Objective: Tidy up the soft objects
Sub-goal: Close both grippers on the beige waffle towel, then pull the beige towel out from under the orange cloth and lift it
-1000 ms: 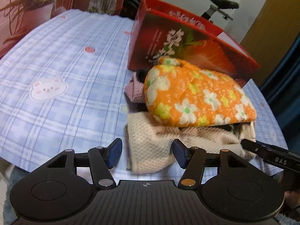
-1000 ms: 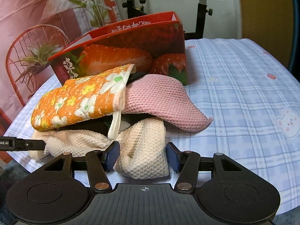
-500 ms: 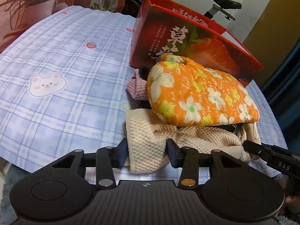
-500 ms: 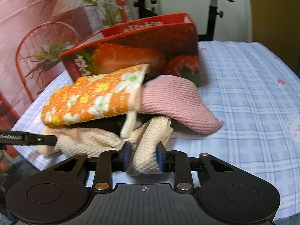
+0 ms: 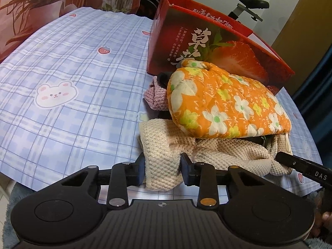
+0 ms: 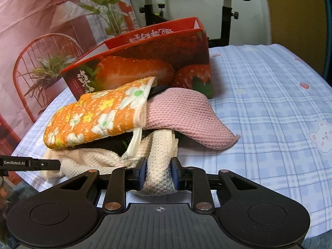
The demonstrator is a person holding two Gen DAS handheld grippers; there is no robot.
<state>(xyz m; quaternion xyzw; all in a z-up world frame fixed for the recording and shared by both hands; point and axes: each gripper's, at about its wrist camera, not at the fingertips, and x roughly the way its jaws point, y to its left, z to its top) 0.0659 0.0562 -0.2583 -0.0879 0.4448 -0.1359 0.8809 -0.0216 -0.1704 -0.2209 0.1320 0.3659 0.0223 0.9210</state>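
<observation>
A cream knitted cloth (image 5: 217, 151) lies at the bottom of a pile near the table's front edge. An orange flowered oven mitt (image 5: 224, 103) rests on top, with a pink knitted cloth (image 5: 154, 97) under its far end. My left gripper (image 5: 162, 166) pinches one corner of the cream cloth (image 6: 93, 157), its jaws still closing. My right gripper (image 6: 159, 172) pinches the other bunched end, its jaws easing slightly open with the cloth pressed between the pads. The mitt (image 6: 97, 118) and pink cloth (image 6: 186, 116) also show in the right wrist view. Something dark lies hidden under the mitt.
A red strawberry box (image 5: 207, 41), open at the top, stands just behind the pile (image 6: 145, 70). The blue checked tablecloth (image 5: 72, 62) spreads to the sides. Potted plants (image 5: 41, 0), a red wire chair (image 6: 41, 47) and an exercise bike (image 6: 226, 10) stand beyond the table.
Both grippers went from open around the cream cloth's ends to pinched on them. The cloth's ends are now bunched and slightly lifted. The left view has moved a little closer.
</observation>
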